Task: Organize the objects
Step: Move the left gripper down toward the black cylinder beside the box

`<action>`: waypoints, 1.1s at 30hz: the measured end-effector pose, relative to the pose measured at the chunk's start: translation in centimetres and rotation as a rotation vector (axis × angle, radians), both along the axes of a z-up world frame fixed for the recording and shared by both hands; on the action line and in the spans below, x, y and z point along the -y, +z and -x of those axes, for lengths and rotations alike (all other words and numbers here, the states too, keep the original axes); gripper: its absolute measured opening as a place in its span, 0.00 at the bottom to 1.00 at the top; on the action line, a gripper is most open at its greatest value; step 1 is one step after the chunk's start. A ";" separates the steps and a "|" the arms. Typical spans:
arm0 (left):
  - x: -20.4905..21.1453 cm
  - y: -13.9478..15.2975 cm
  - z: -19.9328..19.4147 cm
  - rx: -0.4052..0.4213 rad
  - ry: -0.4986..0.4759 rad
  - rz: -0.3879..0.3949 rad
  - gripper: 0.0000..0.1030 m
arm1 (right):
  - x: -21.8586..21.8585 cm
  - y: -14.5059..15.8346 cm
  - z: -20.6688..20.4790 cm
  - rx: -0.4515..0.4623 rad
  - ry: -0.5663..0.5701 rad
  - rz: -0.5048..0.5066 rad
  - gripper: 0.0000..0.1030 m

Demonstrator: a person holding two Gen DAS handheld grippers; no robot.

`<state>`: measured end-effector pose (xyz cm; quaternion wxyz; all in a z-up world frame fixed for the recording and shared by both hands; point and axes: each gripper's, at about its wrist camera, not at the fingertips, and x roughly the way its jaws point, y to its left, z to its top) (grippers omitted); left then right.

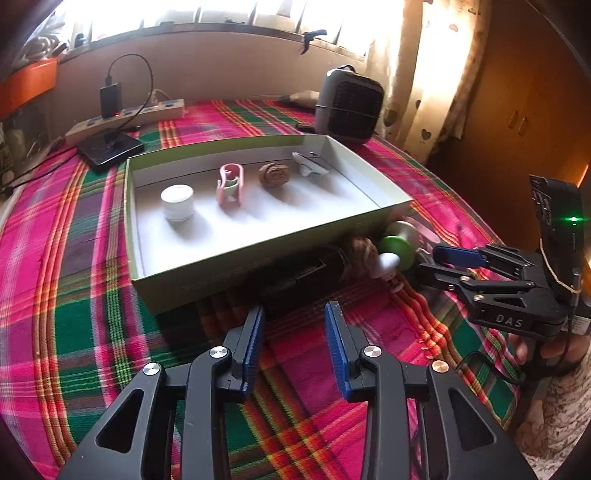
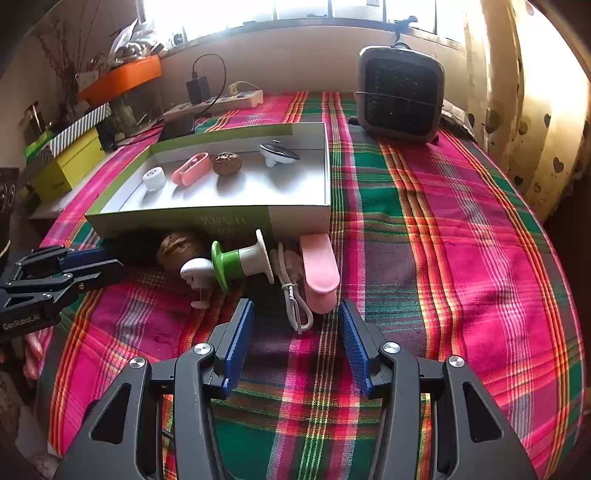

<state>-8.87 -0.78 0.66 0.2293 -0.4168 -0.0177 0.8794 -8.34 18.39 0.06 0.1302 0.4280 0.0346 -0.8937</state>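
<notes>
On left hand-held gripper [image 2: 88, 269]: "GenRobot.AI"

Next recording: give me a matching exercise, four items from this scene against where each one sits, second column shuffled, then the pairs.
Items:
1. white cap
2. pink clip
3. heater
4. green-and-white spool

Places:
A. on the cloth at the box's near right corner
B. inside the box, leftmost of the row
C. on the cloth behind the box
D. on the cloth before the box, beside a walnut

Pairs: 1-B, 2-A, 3-C, 4-D

Sunlit window [image 2: 295, 11], heart-print curtains [image 2: 535, 110]
</notes>
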 end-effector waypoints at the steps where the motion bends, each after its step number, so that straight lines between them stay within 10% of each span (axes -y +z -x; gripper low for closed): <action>1: -0.1 0.0 -0.1 0.002 -0.006 -0.004 0.30 | 0.0 0.0 0.0 0.000 0.001 -0.002 0.47; 33: -2.2 0.5 1.8 -0.049 -0.156 0.097 0.34 | 0.1 0.0 0.3 0.000 0.009 -0.009 0.47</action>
